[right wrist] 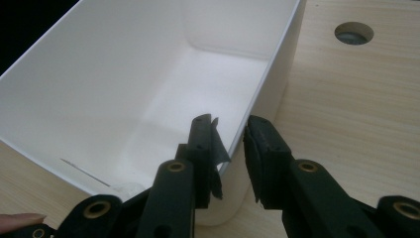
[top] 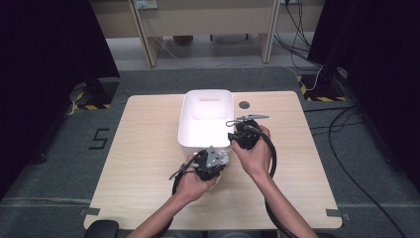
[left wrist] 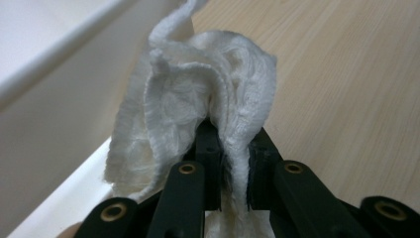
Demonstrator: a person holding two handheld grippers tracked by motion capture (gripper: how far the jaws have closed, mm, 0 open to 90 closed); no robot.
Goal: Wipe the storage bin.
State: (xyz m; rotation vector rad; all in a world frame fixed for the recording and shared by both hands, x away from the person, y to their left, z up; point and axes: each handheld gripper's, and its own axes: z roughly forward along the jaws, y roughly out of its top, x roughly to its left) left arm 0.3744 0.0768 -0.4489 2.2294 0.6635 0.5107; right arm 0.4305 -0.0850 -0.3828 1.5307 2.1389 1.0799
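From the high view, the person is working at the near end of a white bin (top: 206,119) standing in the middle of the wooden table (top: 138,158). The left tool (top: 212,166) is sitting low at the bin's near corner, while the right tool (top: 243,136) is resting against the bin's right wall. This placing reads as one hand steadying the bin so it is not sliding while the other is wiping it. The glare on the bin is washing out what either tool is gripping here.

The left tool view is supplying that missing detail: its jaws are pressed together on a crumpled white cloth (left wrist: 198,104), which is bunching up above the tips and trailing down between them. The cloth is lying just beside the bin's outer wall (left wrist: 54,99), with bare table (left wrist: 346,99) on the other side. Whether the cloth is actually touching the wall is hard to tell. Pinching it in a wad looks meant to give a firm pad for rubbing.

The right tool view is looking into the bin's hollow (right wrist: 148,84), which is holding nothing. Its jaws are standing partly apart astride the rim of the side wall, one inside and one outside; the inner pad (right wrist: 210,144) appears to be meeting the wall, but I cannot tell whether the outer one is pressing. A round cable hole (right wrist: 353,32) in the table is showing beyond.
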